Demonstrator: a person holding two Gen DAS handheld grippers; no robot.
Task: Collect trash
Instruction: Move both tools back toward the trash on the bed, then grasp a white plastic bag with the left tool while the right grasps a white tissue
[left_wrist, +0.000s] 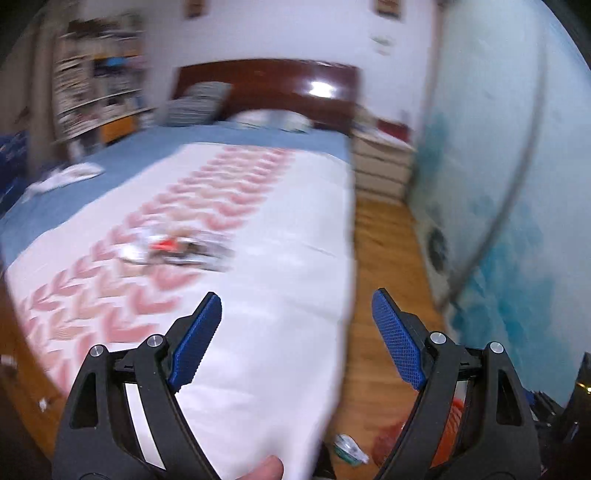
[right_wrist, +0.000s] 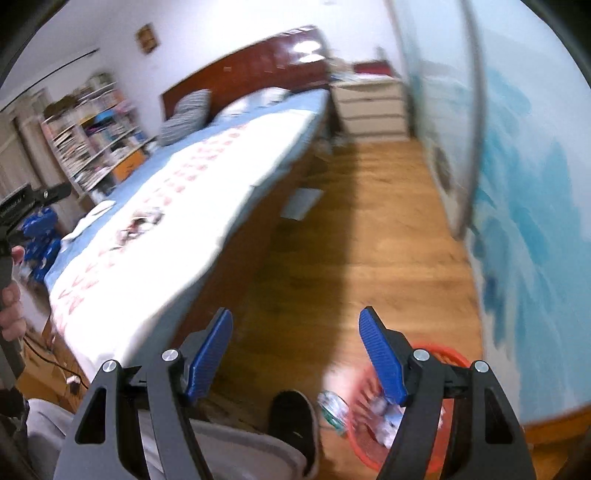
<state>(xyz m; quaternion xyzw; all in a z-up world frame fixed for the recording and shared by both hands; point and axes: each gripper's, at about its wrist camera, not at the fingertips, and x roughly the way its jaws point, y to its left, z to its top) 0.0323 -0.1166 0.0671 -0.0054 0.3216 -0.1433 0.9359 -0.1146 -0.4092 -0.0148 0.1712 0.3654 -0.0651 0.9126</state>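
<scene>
White bedspread (left_wrist: 258, 295) fills the left wrist view; crumpled wrappers (left_wrist: 173, 249) lie mid-bed, stretched crosswise, ahead of the wide-spread left gripper (left_wrist: 295, 332). Right wrist view: right gripper (right_wrist: 295, 350), equally wide, over bare wooden floor (right_wrist: 369, 240) beside the bed edge; red basket (right_wrist: 443, 354) and bottle (right_wrist: 332, 408) below.

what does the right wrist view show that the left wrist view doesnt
Only the right wrist view: the person's black shoe, grey trouser leg, a flat white sheet on the wooden floor, and the other hand gripping a handle.

Only the left wrist view: a thumb tip at the bottom edge.

Both: the bed with white, pink-chevron cover, blurred wrappers on it, a red plastic basket, a crumpled green-white wrapper beside it, and open blue-padded left gripper and right gripper.
</scene>
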